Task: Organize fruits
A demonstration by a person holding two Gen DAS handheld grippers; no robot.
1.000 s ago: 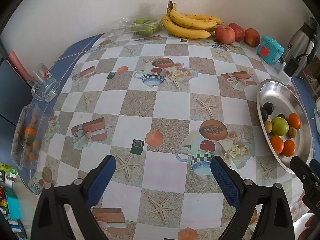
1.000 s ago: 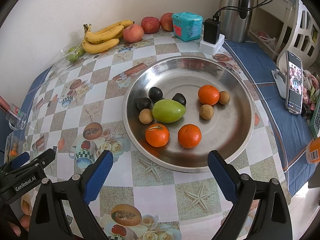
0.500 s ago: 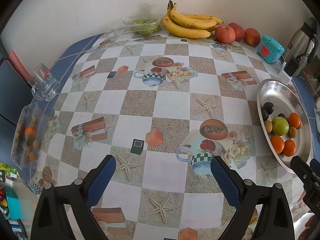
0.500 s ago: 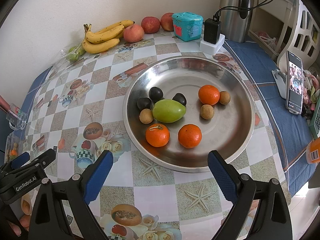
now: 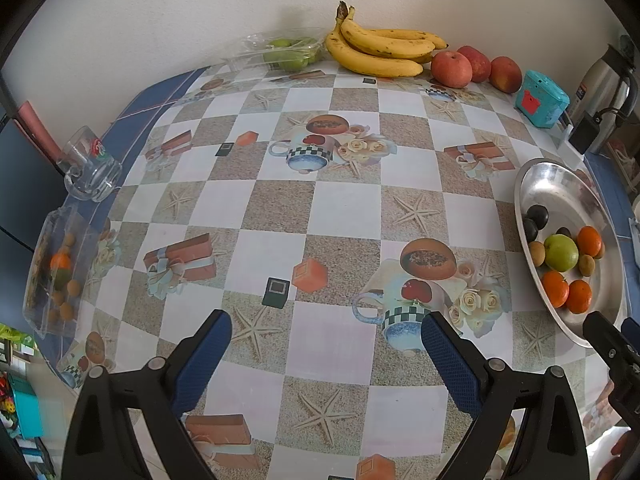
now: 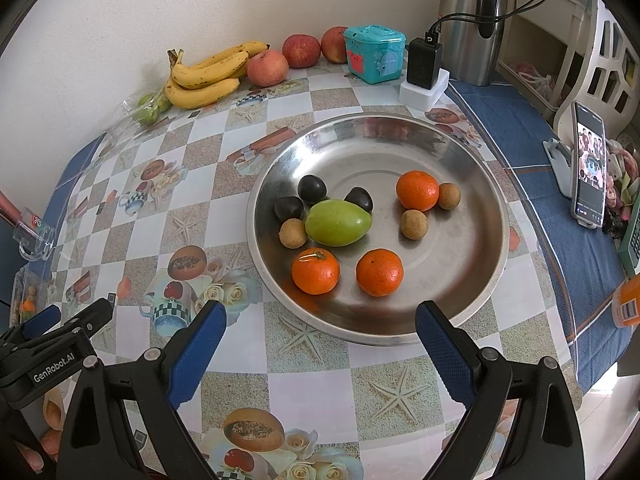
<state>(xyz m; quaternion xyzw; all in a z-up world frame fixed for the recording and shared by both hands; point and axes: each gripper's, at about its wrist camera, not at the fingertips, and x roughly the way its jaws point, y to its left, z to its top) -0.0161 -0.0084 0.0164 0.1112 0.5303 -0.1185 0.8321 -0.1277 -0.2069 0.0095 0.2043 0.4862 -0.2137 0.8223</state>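
Observation:
A steel dish (image 6: 460,168) (image 5: 560,184) on the patterned table holds a green mango (image 6: 338,222), three oranges (image 6: 316,271), three dark plums (image 6: 312,189) and small brown longans (image 6: 414,224). My right gripper (image 6: 320,344) hovers open just in front of the dish, nothing between its fingers. My left gripper (image 5: 326,354) is open over the table's middle, left of the dish. By the far wall lie bananas (image 5: 380,50), three apples (image 5: 452,69) and a clear pack of green fruit (image 5: 288,54). A clear box of small fruit (image 5: 56,272) sits at the left edge.
A glass mug (image 5: 90,168) lies on its side at the left. A teal tin (image 6: 374,52), a charger on a white block (image 6: 424,76) and a steel kettle (image 6: 472,20) stand at the back right. A phone on a stand (image 6: 588,164) is right of the dish.

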